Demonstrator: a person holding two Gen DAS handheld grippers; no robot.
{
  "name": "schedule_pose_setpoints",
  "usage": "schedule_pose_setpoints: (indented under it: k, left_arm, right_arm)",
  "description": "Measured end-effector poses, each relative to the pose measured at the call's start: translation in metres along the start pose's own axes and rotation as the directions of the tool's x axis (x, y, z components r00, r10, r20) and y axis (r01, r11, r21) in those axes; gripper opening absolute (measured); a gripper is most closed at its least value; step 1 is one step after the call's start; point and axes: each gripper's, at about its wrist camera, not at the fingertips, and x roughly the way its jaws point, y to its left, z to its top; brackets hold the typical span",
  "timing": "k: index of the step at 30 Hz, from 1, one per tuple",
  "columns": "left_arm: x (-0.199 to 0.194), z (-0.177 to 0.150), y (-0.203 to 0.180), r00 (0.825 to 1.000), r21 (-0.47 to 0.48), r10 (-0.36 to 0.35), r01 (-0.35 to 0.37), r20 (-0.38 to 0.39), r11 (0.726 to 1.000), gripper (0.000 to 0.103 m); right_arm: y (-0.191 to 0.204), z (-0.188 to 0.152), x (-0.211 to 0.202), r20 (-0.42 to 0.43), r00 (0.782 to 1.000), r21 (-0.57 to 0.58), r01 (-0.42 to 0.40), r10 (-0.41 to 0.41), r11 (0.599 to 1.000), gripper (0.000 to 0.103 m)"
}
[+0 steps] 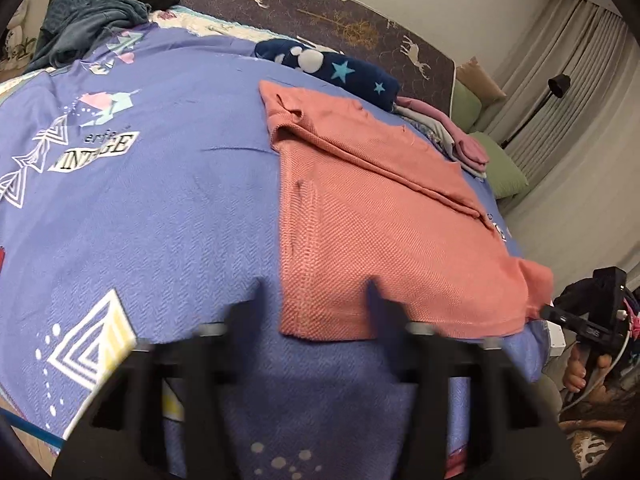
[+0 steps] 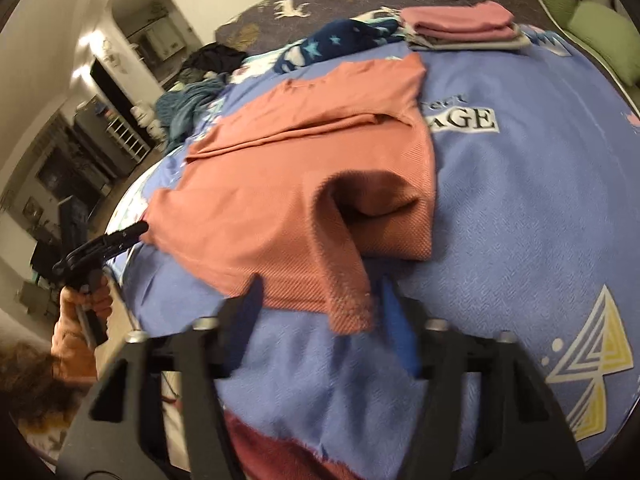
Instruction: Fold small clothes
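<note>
The salmon shirt (image 1: 380, 216) lies flat on the blue bedspread (image 1: 160, 208), sleeves already turned inward along a lengthwise fold; its hem is the near edge.

In the left wrist view the left gripper (image 1: 316, 300) straddles the hem's left corner at about 6 o'clock of the garment. Its jaws stand narrow with cloth between them, but motion blur hides whether the pads press.

In the right wrist view the right gripper (image 2: 320, 296) sits at the opposite hem corner, which is rucked up into a loose flap hanging between narrow jaws; again I cannot tell if the pads bite.

Outward, at 12 o'clock of the shirt lies a star-print navy cloth (image 1: 336, 68), and at 1 o'clock a stack of folded clothes (image 2: 464, 26).

Judgement: the step in hand is taking both hem corners for the crosswise fold. The next move calls for a firm pinch on both corners, then an even lift carrying the hem toward the collar, keeping the tucked sleeves undisturbed.
</note>
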Motion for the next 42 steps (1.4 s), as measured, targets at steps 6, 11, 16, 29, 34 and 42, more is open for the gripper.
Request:
schedule_pose_setpoints:
  k: [6, 11, 16, 29, 34, 42]
  left_arm:
    - [-0.035, 0.013, -0.021, 0.99, 0.013, -0.098, 0.097, 0.103, 0.995, 0.01]
    - [-0.063, 0.057, -0.045, 0.951, 0.036, -0.205, 0.202, 0.23, 0.979, 0.004]
    - [-0.058, 0.114, -0.071, 0.933, 0.079, -0.187, 0.171, 0.309, 0.982, 0.004]
    - [0.086, 0.22, -0.032, 0.971, -0.016, 0.146, -0.145, 0.192, 0.989, 0.018]
    - [0.124, 0.211, 0.01, 0.981, -0.095, 0.149, -0.137, 0.124, 0.986, 0.046]
    - [0.154, 0.214, 0.006, 0.986, 0.092, 0.164, -0.164, 0.005, 0.982, 0.057]
  right_arm:
    - [-0.006, 0.015, -0.03, 0.091, 0.984, 0.071, -0.162, 0.155, 0.984, 0.005]
    - [-0.015, 0.065, -0.061, 0.226, 0.924, 0.108, -0.337, 0.307, 0.935, 0.005]
    - [-0.019, 0.129, -0.061, 0.309, 0.917, 0.12, -0.302, 0.253, 0.946, 0.005]
    - [-0.063, 0.24, 0.084, 0.178, 0.981, 0.184, 0.05, -0.084, 0.982, 0.025]
    - [-0.085, 0.234, 0.125, 0.118, 0.98, 0.12, 0.143, -0.158, 0.982, 0.047]
    - [-0.091, 0.241, 0.137, 0.083, 0.979, -0.096, 0.195, -0.187, 0.976, 0.06]
